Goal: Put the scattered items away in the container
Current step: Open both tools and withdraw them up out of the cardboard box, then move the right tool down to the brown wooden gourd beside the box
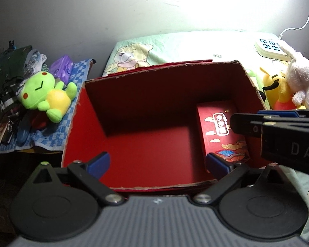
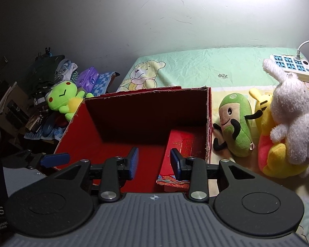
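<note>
An open red cardboard box (image 1: 134,94) (image 2: 146,107) stands on the bed. A small red packet (image 1: 222,131) (image 2: 183,146) lies inside it at the right. My left gripper (image 1: 157,165) is open and empty over the box's near edge. My right gripper (image 2: 154,161) is open and empty above the box's near right part; it shows from the side in the left wrist view (image 1: 237,123). A green frog plush (image 1: 47,96) (image 2: 63,98) lies left of the box. An avocado plush (image 2: 234,127), a yellow bear plush (image 2: 276,144) and a white rabbit plush (image 2: 292,115) lie right of it.
A green bear-print sheet (image 2: 195,70) covers the bed. A white power strip (image 2: 290,66) with a cable sits at the far right. A blue checked cloth (image 1: 57,135), a purple pouch (image 1: 61,68) and piled clutter (image 1: 10,86) lie at the left. A grey wall stands behind.
</note>
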The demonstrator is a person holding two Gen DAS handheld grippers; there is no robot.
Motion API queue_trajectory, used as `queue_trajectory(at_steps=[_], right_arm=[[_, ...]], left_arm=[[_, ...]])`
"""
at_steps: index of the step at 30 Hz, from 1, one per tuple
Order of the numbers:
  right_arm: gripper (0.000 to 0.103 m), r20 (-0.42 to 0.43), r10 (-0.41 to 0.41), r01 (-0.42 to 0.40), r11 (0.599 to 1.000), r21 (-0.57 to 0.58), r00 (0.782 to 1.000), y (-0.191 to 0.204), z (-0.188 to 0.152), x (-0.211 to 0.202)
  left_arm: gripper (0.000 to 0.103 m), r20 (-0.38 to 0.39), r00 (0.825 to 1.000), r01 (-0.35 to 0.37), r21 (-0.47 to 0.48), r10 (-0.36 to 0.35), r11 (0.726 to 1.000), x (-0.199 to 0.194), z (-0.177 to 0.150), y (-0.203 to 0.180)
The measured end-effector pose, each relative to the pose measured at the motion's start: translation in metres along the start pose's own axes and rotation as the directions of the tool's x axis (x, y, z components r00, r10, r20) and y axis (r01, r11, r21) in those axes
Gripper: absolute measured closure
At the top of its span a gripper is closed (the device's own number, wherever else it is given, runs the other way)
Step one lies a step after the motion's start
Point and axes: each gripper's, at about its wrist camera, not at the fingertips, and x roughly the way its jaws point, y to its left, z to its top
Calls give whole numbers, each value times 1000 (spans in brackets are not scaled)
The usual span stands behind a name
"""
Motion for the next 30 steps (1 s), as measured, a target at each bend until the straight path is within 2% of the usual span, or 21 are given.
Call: queue_trajectory(at_steps=[12, 23, 27, 30], right_arm=[[64, -2, 46, -46, 998, -42, 999, -11, -23, -30], [62, -25, 64, -65, 997, -40, 998, -26, -48, -45], [62, -28, 61, -62, 998, -32, 998, -34, -56, -50], [61, -48, 59, -59, 998, -12, 997, -41, -65, -47]], left_arm=[[3, -5, 999, -36, -45, 36, 998, -26, -27, -28], [3, -36, 998, -50, -56, 48, 997, -31, -50, -55], [3, -46, 999, -30, -52, 28, 998, -29, -55, -63], [2, -53, 998, 26, -71, -29, 997, -28, -65, -63]])
